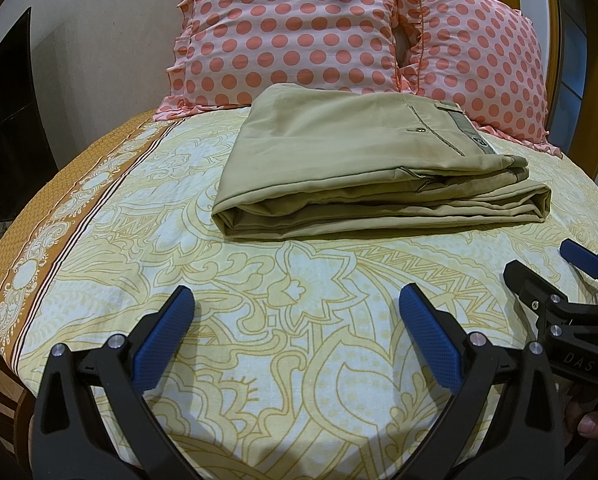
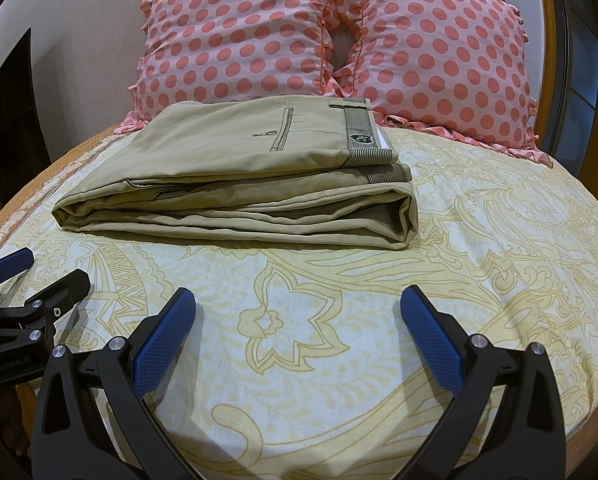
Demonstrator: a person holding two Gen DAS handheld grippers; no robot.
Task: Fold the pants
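The khaki pants (image 1: 363, 160) lay in a folded stack on the bed (image 1: 259, 360), centre frame, just before the polka-dot pillows (image 1: 299, 28), long axis running left to right. Both the left hand-held gripper (image 1: 295, 320) and the right hand-held gripper (image 2: 299, 320) stood wide, holding nothing, below the stack. Neither looked clearly nearer; the folding appeared finished.

Pants (image 2: 235, 168) matt smooth cloth; bedsheet (image 2: 339, 320) woven cotton; tool pads (image 1: 167, 336) textured plastic.
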